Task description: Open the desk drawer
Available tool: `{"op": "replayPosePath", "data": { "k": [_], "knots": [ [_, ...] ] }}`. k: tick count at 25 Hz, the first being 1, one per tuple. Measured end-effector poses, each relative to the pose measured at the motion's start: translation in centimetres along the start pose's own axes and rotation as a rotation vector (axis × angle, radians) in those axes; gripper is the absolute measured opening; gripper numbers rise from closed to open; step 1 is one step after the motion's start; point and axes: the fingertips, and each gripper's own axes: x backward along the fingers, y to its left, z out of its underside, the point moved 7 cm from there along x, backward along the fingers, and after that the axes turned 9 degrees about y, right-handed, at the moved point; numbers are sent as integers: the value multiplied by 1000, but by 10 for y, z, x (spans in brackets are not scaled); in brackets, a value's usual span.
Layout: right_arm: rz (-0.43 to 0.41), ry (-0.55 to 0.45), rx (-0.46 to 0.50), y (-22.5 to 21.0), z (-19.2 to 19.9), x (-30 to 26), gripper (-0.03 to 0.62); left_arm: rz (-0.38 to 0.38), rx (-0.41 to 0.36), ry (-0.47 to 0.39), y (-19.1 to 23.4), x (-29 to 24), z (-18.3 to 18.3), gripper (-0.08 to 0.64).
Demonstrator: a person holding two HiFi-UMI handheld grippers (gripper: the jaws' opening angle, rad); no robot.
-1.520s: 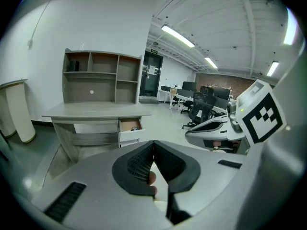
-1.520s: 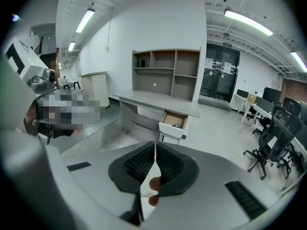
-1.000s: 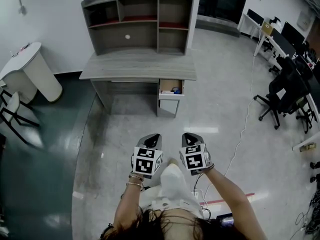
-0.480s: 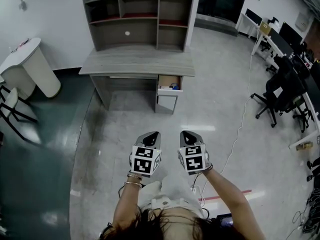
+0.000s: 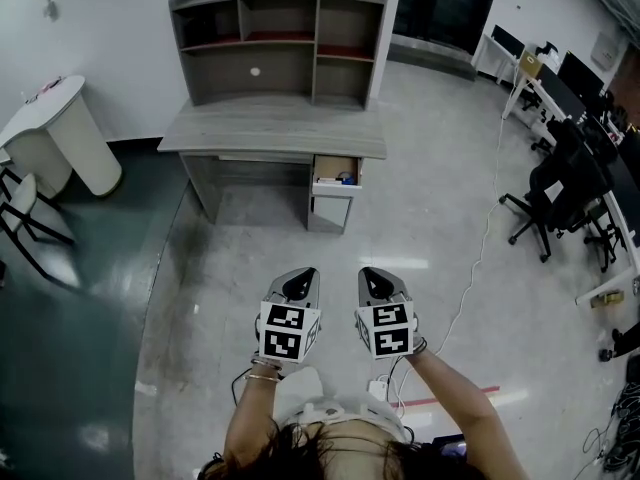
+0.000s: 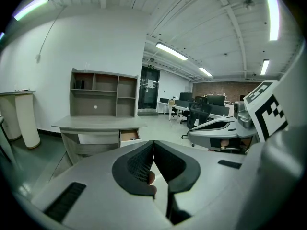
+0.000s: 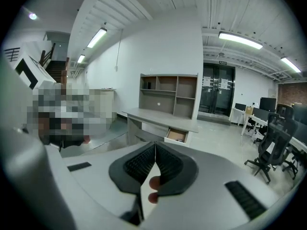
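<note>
A grey desk [image 5: 270, 133] with a shelf hutch stands against the far wall. Its drawer [image 5: 335, 174] on the right side is pulled out, with small items inside; the same drawer [image 6: 129, 136] shows in the left gripper view and again as the drawer [image 7: 176, 136] in the right gripper view. My left gripper [image 5: 300, 286] and right gripper [image 5: 372, 283] hang side by side over the floor, well short of the desk. Both are shut with nothing between the jaws; left gripper [image 6: 153, 144], right gripper [image 7: 156, 147].
A white round table [image 5: 55, 133] and a chair [image 5: 25, 223] stand at the left. Black office chairs [image 5: 560, 193] and desks with monitors line the right. A white cable [image 5: 480, 268] runs across the glossy floor.
The grippers have risen a little in the view, and the desk has slid slightly away as the view drew back. The drawer stays out.
</note>
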Motion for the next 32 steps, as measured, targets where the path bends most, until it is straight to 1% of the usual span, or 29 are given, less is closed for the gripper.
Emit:
{"op": "replayPosePath", "data": {
  "k": [7, 14, 18, 27, 32],
  "knots": [
    [-19, -29, -2, -3, 10, 32, 25, -17, 9, -10, -28, 19, 5, 12],
    [-33, -38, -2, -6, 27, 53, 23, -63, 24, -28, -49, 40, 14, 12],
    [-46, -46, -4, -5, 33, 64, 21, -80, 18, -37, -60, 51, 15, 12],
    [-53, -60, 0, -13, 50, 87, 21, -69, -19, -40, -94, 53, 18, 12],
    [-62, -72, -4, -21, 53, 96, 21, -77, -21, -48, -108, 53, 17, 12]
  ]
}}
